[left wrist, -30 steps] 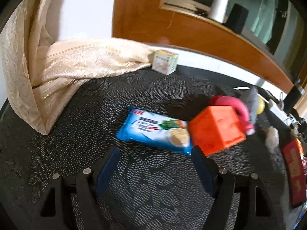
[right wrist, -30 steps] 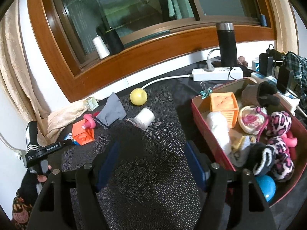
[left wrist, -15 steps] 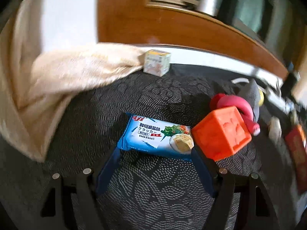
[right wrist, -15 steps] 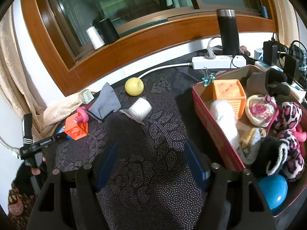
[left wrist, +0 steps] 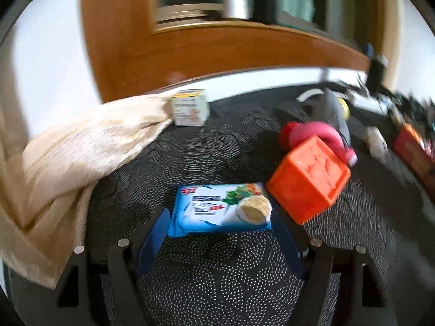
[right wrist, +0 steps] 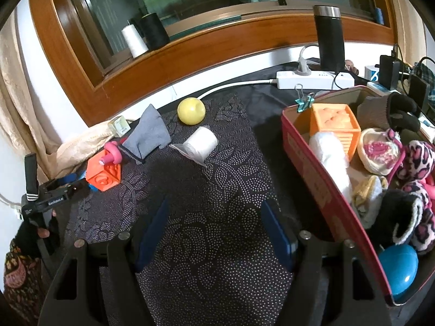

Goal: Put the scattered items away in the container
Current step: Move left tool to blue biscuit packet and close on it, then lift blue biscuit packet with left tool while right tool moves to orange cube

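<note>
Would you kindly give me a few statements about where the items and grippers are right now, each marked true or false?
1. The left gripper is open, with the blue cracker packet lying between its fingers. True.
2. The right gripper is shut on the yellow ball. False: it is open over bare cloth, and the ball lies on the table near the window wall.
3. An orange cube already sits inside the red container. True.
4. The white roll is inside the container. False: it lies on the dark tablecloth, out in front of the yellow ball.
5. A second orange cube lies on the table right beside the cracker packet. True.
</note>
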`<state>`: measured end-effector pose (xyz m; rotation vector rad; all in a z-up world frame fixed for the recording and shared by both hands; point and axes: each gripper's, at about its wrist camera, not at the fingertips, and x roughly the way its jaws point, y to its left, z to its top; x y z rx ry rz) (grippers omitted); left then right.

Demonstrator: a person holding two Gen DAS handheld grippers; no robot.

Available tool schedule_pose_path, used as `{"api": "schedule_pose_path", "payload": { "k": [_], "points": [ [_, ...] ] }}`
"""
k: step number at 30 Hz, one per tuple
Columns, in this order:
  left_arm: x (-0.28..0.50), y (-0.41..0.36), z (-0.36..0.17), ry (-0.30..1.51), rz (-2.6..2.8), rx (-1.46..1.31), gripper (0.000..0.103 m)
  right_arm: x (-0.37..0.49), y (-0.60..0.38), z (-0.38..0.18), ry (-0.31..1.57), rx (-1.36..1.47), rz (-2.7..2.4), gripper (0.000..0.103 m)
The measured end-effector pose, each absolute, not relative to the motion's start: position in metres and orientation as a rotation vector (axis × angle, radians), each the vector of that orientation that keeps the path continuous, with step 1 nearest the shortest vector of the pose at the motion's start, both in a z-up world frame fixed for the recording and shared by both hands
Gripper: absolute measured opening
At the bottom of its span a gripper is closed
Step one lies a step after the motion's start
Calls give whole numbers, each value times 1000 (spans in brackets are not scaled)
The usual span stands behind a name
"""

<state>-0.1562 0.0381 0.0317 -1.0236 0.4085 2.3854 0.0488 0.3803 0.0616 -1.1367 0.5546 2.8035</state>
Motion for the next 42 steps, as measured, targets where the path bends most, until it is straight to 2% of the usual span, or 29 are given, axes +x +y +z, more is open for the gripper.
{"api": "schedule_pose_path", "payload": {
  "k": [5, 12, 25, 34, 42],
  "points": [
    [-146, 47, 29, 659, 2329, -913, 78, 47, 385, 59, 575, -1141, 2773, 74],
    [-156, 60, 24, 810, 2144, -872, 78, 45, 376, 57, 548, -1169, 2777, 74],
    [-179, 71, 22, 742, 2069, -963, 81, 45, 379, 56, 570, -1169, 2745, 75],
    [-134, 66, 23, 686, 2160, -1099, 81, 52, 379, 57, 611, -1161, 2769, 75],
    [-78, 64, 25, 526, 2172, -1138, 81, 54, 367, 60, 621, -1180, 2815, 75]
  ]
}}
